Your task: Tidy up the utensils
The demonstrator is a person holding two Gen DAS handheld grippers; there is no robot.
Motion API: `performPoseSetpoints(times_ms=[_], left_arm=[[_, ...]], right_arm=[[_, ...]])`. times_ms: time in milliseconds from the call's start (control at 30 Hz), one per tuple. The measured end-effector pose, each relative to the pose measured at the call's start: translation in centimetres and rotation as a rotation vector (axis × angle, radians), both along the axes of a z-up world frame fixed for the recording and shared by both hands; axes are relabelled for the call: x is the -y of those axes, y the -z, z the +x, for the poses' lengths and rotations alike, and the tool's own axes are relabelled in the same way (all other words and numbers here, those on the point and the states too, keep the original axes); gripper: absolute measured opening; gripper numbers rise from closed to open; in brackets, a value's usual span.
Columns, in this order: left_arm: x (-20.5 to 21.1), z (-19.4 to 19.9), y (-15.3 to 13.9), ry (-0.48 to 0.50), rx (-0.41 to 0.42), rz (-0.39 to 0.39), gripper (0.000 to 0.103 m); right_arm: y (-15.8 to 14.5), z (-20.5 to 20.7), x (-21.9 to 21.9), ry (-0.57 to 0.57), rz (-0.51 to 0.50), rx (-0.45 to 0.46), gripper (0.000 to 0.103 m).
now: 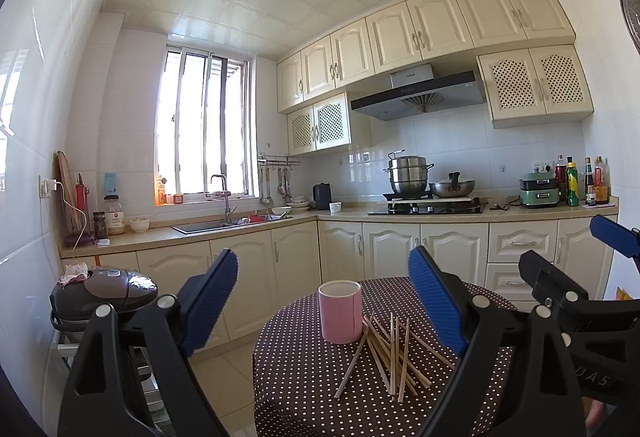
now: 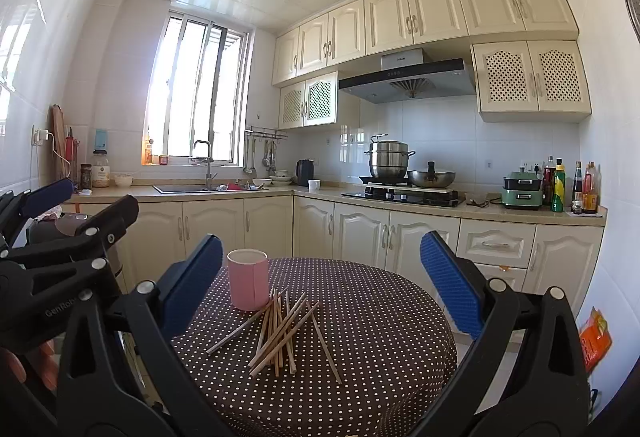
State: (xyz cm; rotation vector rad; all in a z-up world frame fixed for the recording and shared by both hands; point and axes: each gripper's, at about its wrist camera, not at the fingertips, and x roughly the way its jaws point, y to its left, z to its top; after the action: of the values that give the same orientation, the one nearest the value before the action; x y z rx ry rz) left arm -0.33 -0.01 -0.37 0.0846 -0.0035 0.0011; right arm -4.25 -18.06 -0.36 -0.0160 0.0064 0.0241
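1. Two grippers in play, both level and both spread wide with nothing between the blue pads. The left gripper (image 1: 322,301) frames the middle of the left wrist view, and the right gripper (image 2: 320,277) does the same in the right wrist view.
2. Chopsticks (image 1: 394,353) lie in a loose, crisscrossed pile on the round table (image 1: 304,389) with its brown polka-dot cloth. In the left wrist view they sit lower centre, between the two fingers but closer to the right-hand one, and clearly apart from both pads.
3. In the right wrist view the same pile (image 2: 280,333) sits lower centre, a bit nearer the left-hand finger. Still no contact with anything blue.
4. Pink cup (image 1: 340,311) stands upright on the table just behind the pile. A few sticks seem to reach its base, though I can't tell for sure that they touch. In the right wrist view the cup (image 2: 248,279) is left of centre, just beside the left-hand pad.
5. Each camera catches the other gripper too: right one at the right edge of the left wrist view, left one at the left edge of the right wrist view.
6. Behind it all, cream kitchen cabinets (image 2: 360,233) fill the background.
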Motion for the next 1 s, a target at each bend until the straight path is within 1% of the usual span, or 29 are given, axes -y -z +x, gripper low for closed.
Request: performPoseSetpoints(times_ms=[1000], left_arm=[[-0.23, 0.12, 0.01, -0.001, -0.006, -0.004, 0.086]], right_arm=[[0.10, 0.19, -0.09, 0.001, -0.002, -0.005, 0.097]])
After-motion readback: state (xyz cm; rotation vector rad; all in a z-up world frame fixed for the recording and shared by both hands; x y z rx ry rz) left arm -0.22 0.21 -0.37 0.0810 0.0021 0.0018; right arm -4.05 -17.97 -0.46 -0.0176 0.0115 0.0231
